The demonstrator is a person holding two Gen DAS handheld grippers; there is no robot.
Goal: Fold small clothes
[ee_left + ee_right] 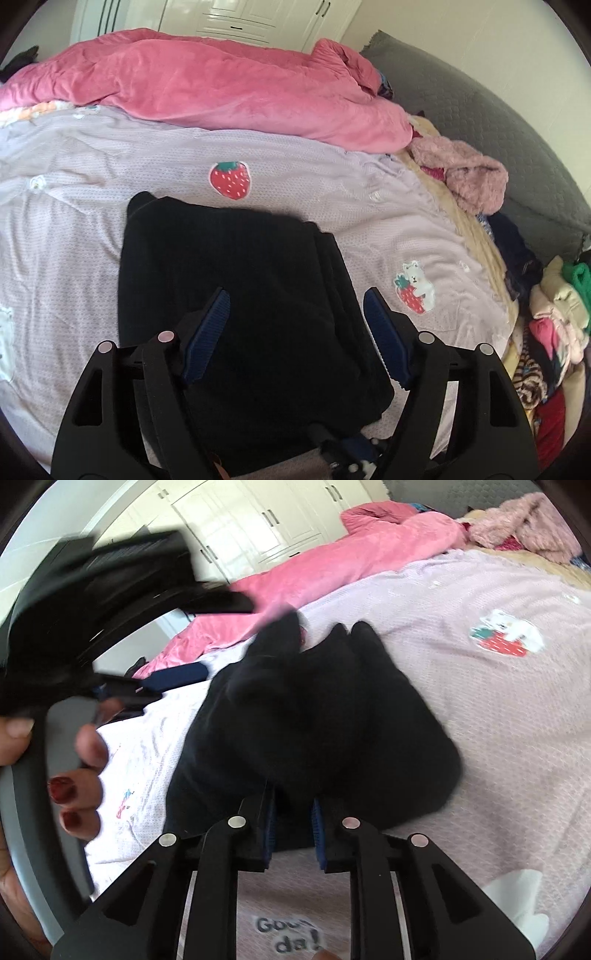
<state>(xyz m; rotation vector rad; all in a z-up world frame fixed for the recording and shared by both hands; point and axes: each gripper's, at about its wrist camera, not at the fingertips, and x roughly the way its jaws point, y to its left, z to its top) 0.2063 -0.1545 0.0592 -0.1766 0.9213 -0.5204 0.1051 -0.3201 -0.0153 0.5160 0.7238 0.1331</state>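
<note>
A black garment [236, 280] lies folded flat on the lilac strawberry-print bedspread [74, 221]. My left gripper [295, 299] is open just above its near part, with the blue pads either side of the cloth. In the right wrist view the same black garment [314, 709] is bunched and partly lifted, and my right gripper [293, 812] is shut on its near edge. The left gripper [110, 627] and the hand holding it show blurred at the left of that view.
A pink quilt [221, 88] lies heaped along the far side of the bed. A fluffy pink garment [469, 177] and a pile of mixed clothes [546, 325] sit at the right by a grey headboard [480, 118]. White wardrobe doors [258, 517] stand behind.
</note>
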